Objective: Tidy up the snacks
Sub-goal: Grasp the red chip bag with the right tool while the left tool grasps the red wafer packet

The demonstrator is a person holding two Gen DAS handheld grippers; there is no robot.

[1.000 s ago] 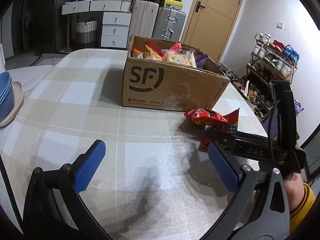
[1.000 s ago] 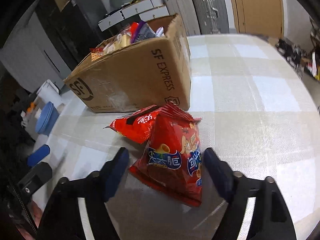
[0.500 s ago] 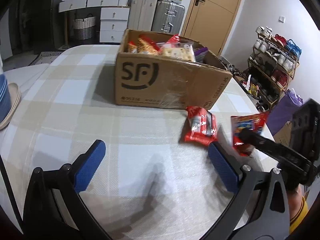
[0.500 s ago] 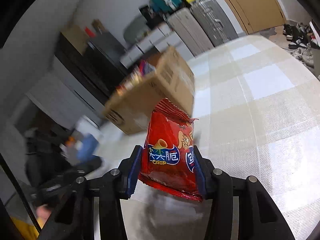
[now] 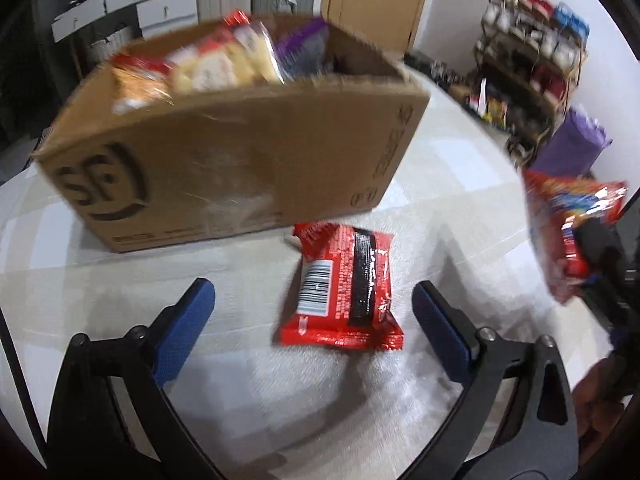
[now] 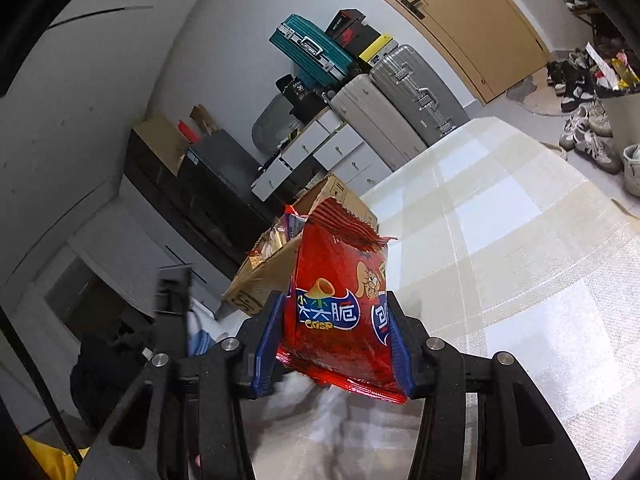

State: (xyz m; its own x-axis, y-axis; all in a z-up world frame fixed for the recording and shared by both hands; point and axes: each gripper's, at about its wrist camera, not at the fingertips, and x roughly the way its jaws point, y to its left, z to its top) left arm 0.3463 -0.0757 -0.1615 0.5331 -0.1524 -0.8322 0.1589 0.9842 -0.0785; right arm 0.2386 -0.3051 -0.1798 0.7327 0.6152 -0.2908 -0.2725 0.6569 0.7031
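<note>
Tongs on the right [image 6: 334, 354] clamp a red crisp bag [image 6: 340, 300] at lower centre, off the bench [image 6: 520, 248]. Left tongs [image 5: 312, 320], closing, flank a red packet [image 5: 344, 292] untouched, below the cardboard box [image 5: 240, 152].

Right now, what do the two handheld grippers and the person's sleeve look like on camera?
Both the left gripper and the right gripper have black frames, silver screw heads at the finger joints and blue ribbed pads on the fingers. A thin black cable runs past the right gripper. A mustard-yellow sleeve shows at the lower left.
</note>
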